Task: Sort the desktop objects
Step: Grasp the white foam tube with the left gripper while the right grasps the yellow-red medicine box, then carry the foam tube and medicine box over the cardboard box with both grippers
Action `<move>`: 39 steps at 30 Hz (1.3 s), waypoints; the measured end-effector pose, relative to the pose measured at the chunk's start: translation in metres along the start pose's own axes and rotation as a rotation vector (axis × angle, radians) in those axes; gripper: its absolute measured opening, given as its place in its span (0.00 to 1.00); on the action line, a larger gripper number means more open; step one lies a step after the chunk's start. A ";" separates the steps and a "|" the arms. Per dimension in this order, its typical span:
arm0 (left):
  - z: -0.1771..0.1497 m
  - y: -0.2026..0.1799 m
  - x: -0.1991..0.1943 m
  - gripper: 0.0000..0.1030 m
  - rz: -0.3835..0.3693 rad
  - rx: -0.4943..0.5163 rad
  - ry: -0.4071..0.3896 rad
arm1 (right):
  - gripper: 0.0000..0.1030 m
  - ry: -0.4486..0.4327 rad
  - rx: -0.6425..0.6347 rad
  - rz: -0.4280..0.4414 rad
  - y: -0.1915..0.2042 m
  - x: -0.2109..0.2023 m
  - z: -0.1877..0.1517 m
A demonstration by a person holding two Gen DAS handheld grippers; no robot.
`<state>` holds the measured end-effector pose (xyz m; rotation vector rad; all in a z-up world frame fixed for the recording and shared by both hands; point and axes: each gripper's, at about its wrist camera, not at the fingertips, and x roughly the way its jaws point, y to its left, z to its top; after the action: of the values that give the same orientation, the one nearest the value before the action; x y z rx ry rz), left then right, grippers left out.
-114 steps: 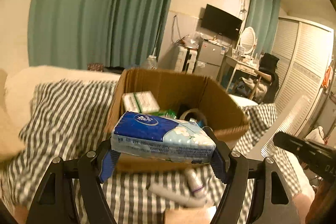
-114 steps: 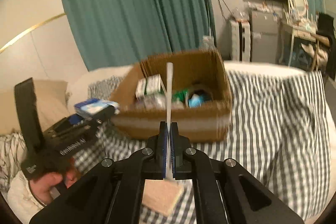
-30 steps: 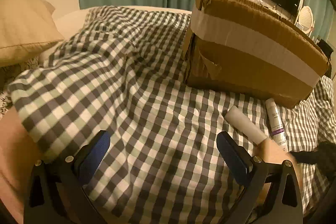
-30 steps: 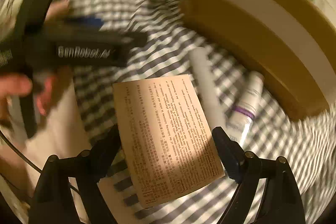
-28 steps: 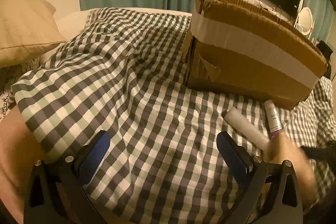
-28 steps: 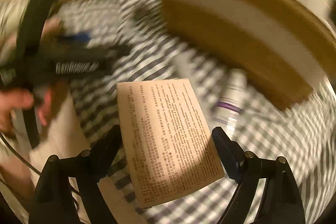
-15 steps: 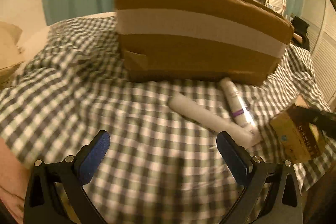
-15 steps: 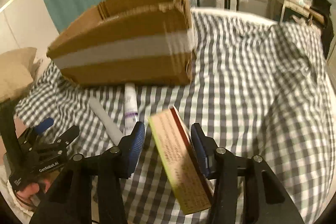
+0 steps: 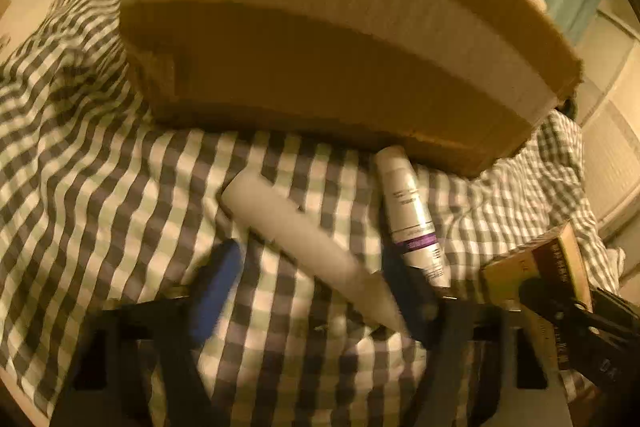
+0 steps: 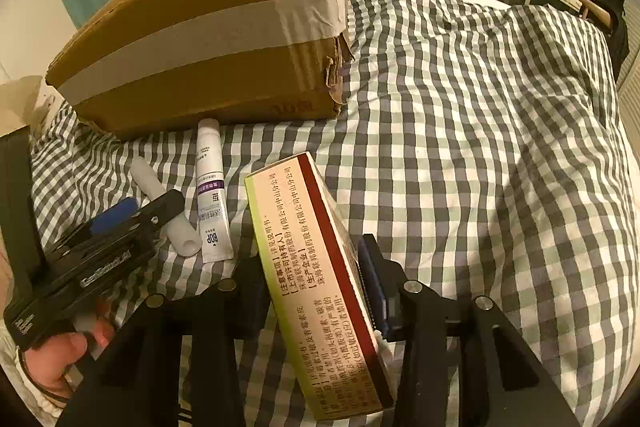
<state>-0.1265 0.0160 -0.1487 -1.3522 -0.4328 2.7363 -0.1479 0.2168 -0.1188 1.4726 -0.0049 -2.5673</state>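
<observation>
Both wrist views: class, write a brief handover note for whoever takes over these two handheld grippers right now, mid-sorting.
Left gripper: open; its jaws have just been closing around the white roll, with no firm grip yet.
Right gripper: shut on the medicine carton, jaws just tightened; the carton is held tilted above the checked cover.
Things: the roll and the purple-banded tube lie side by side on the cover, in front of the cardboard box.
Done: cannot tell, as the box's inside is hidden.
Left: carton, roll and tube probably all go into the box.
</observation>
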 end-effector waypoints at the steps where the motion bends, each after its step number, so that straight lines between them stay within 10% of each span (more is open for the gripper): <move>1: 0.001 0.000 0.000 0.36 -0.009 0.006 0.013 | 0.38 -0.002 -0.004 -0.002 0.000 0.000 -0.001; 7: -0.002 0.008 -0.010 0.11 -0.072 -0.007 0.034 | 0.35 -0.068 -0.037 -0.022 0.009 -0.018 -0.003; 39: 0.024 0.002 -0.166 0.09 -0.160 0.090 -0.256 | 0.35 -0.269 -0.071 0.065 0.058 -0.138 -0.009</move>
<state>-0.0430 -0.0201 -0.0078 -0.9075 -0.4058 2.7645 -0.0635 0.1824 0.0004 1.0758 0.0016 -2.6614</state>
